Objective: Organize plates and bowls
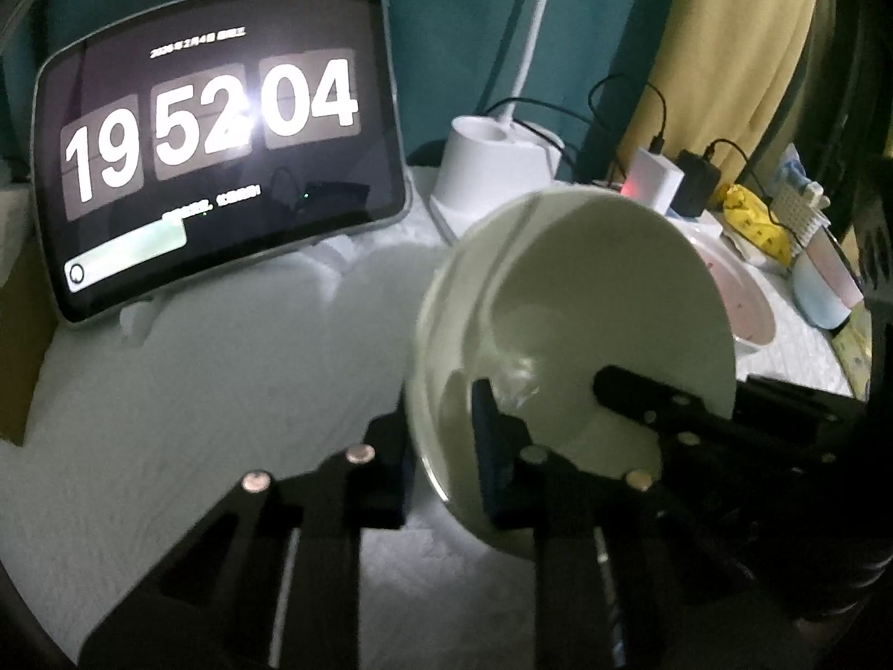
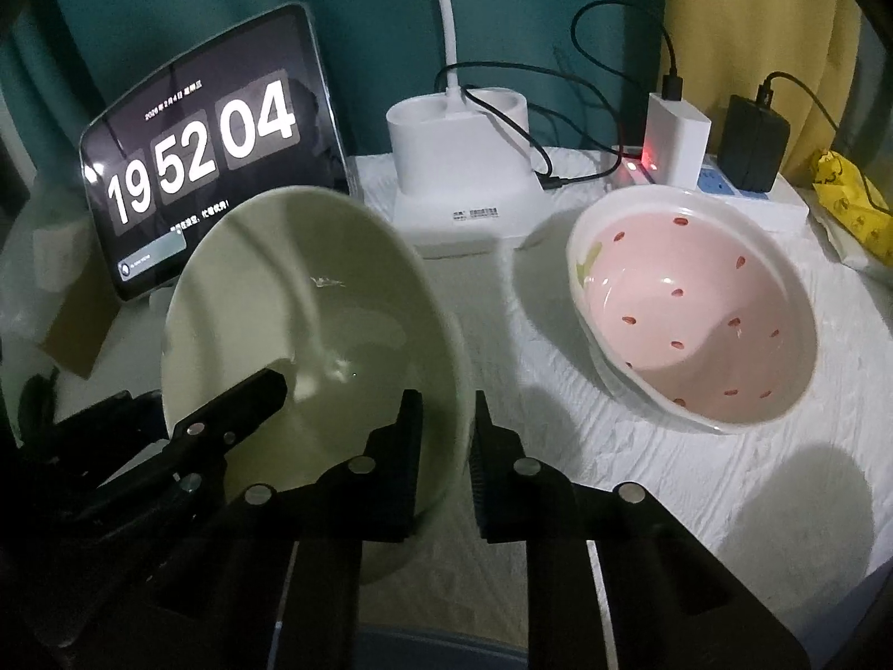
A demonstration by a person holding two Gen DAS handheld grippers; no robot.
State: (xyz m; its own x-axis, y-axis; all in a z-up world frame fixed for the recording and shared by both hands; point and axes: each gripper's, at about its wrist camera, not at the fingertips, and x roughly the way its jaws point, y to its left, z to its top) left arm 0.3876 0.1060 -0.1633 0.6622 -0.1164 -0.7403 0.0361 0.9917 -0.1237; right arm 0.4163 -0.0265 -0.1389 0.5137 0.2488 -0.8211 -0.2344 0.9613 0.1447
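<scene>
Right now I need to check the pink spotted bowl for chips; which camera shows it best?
The right wrist view: the pink spotted bowl sits unobstructed, its whole rim and spotted interior visible beside the green bowl. The left wrist view shows only a sliver of it, hidden behind the green bowl and blurred.

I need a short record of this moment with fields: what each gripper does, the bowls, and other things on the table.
left gripper: shut on the rim of the green bowl, one finger inside, one outside
right gripper: jaws astride the opposite rim of the green bowl; contact not clear
green bowl: tilted, held between both grippers
pink bowl: apart, to the right, on the white cloth, tilted
tablet: stands behind, shows 19 52 04
lamp base: white, behind the bowls
</scene>
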